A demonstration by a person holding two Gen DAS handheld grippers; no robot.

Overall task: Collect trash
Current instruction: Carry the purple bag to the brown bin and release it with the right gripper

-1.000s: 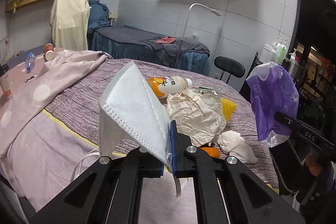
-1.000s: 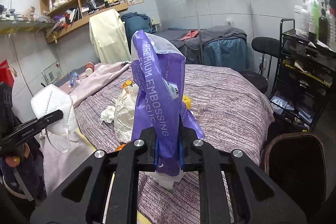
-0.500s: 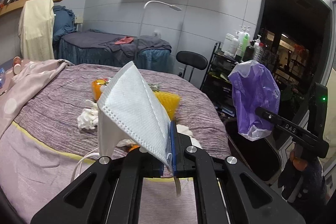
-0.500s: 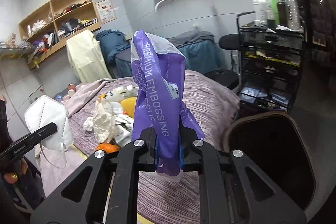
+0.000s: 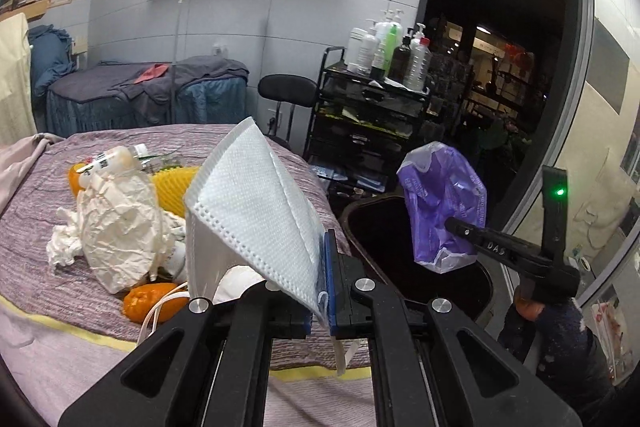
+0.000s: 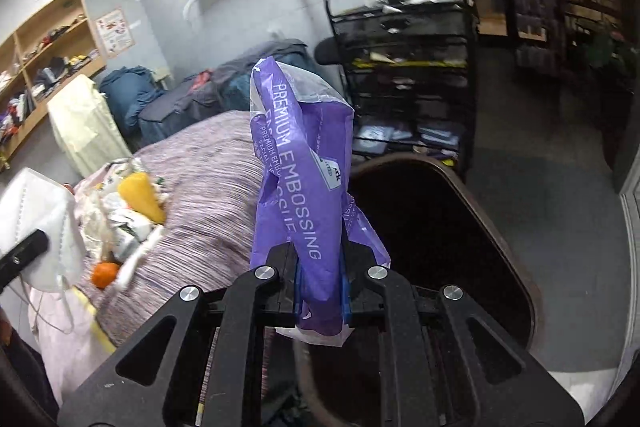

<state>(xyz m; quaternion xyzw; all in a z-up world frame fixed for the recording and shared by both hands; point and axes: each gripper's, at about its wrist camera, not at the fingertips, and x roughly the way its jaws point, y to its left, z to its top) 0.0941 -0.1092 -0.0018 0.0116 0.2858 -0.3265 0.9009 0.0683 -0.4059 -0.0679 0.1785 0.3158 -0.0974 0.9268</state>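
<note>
My left gripper (image 5: 324,291) is shut on a white folded face mask (image 5: 256,203) and holds it up over the bed's edge; the mask also shows in the right wrist view (image 6: 40,223). My right gripper (image 6: 320,287) is shut on a purple plastic tissue wrapper (image 6: 304,187), held above the dark trash bin (image 6: 496,203). The wrapper (image 5: 444,211) hangs over the bin (image 5: 360,211) in the left wrist view. More trash lies on the bed: crumpled paper (image 5: 120,231), a bottle (image 5: 108,163), yellow foam (image 5: 176,187), orange peel (image 5: 148,303).
The bed has a purple striped cover (image 5: 32,267). A black wire cart (image 5: 368,115) with bottles stands behind the bin, with a black stool (image 5: 288,91) beside it. A second bed (image 5: 140,91) and a lamp are at the back wall.
Both grippers have swung right, away from the bed towards the trash bin. The purple wrapper now hangs over the bin's opening. Both grips are unchanged.
</note>
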